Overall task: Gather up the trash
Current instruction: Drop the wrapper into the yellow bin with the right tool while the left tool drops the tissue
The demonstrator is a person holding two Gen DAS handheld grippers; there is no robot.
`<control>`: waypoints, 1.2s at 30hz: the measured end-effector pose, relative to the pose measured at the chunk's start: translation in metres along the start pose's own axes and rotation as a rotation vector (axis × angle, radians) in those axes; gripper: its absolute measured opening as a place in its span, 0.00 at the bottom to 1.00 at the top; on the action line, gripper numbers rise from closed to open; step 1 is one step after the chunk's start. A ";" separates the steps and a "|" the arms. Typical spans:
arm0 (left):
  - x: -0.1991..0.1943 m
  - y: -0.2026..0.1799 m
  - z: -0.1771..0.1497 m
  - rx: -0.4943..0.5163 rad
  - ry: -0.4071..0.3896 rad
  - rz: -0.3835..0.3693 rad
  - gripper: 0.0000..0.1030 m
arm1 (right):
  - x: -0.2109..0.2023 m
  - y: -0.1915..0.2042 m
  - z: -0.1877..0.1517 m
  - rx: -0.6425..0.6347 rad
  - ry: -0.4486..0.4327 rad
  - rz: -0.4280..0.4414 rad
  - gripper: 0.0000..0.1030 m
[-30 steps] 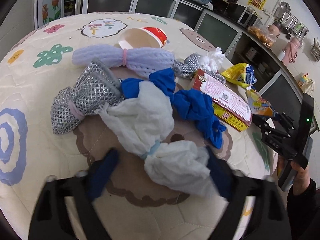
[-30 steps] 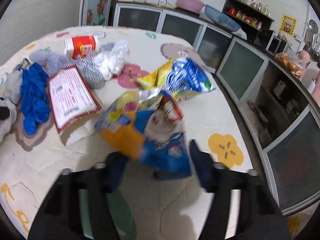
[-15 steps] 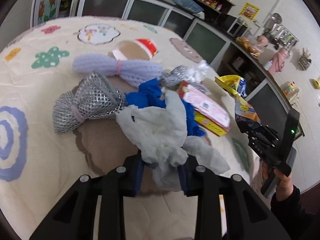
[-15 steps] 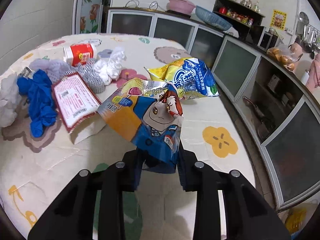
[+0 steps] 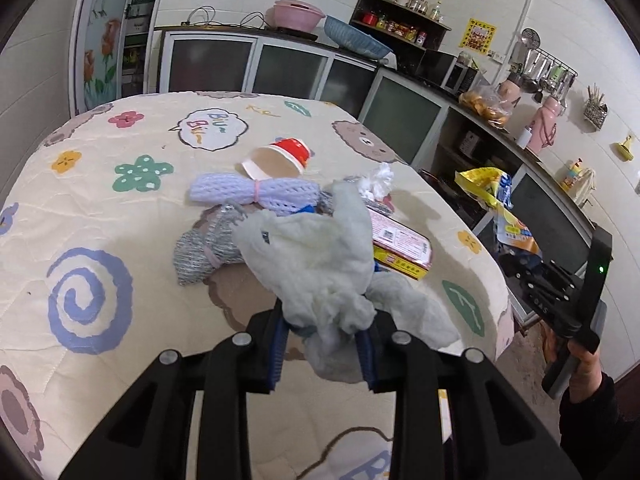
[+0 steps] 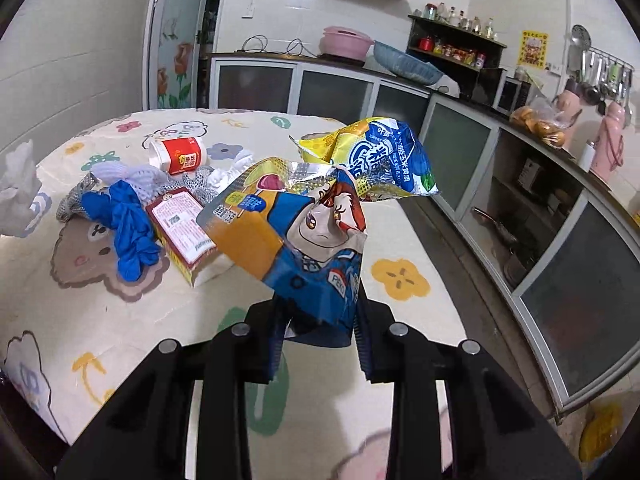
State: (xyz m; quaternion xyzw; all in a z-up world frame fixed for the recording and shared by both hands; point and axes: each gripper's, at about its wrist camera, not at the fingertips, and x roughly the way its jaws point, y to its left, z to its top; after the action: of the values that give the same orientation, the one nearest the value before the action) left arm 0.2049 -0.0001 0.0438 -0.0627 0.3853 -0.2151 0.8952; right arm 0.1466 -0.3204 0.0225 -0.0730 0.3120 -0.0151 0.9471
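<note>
My left gripper [image 5: 323, 340] is shut on a crumpled white cloth [image 5: 316, 252] and holds it above the table. My right gripper [image 6: 318, 334] is shut on an orange and blue snack wrapper [image 6: 296, 236], with a yellow and blue wrapper [image 6: 372, 158] hanging with it, lifted off the table. The right gripper with its wrappers also shows in the left wrist view [image 5: 516, 268] at the right. On the table lie a red paper cup [image 6: 180, 154], a blue cloth [image 6: 130, 224], a red box [image 6: 182, 224], a lilac mesh [image 5: 256, 192] and a silver mesh [image 5: 208, 244].
The table carries a cream patterned cloth [image 5: 100, 200]. Its right edge [image 6: 440, 264] drops toward low cabinets with glass doors [image 6: 560, 240]. A counter [image 5: 280, 36] with bowls runs along the back wall.
My left gripper closed on the white cloth and lifted it off the pile. My right gripper closed on the snack wrappers and raised them off the table.
</note>
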 end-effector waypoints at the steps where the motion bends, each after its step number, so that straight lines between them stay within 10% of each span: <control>1: 0.000 -0.004 -0.001 0.008 0.002 -0.004 0.27 | -0.005 -0.003 -0.003 0.009 0.002 -0.002 0.28; 21: 0.070 -0.207 -0.023 0.381 0.140 -0.327 0.28 | -0.113 -0.120 -0.123 0.274 0.096 -0.238 0.28; 36: 0.135 -0.333 -0.068 0.550 0.268 -0.446 0.28 | -0.111 -0.149 -0.217 0.379 0.265 -0.299 0.28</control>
State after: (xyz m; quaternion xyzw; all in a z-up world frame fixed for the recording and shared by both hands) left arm 0.1262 -0.3549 -0.0006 0.1266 0.4037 -0.5064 0.7514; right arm -0.0695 -0.4878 -0.0626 0.0629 0.4108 -0.2222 0.8820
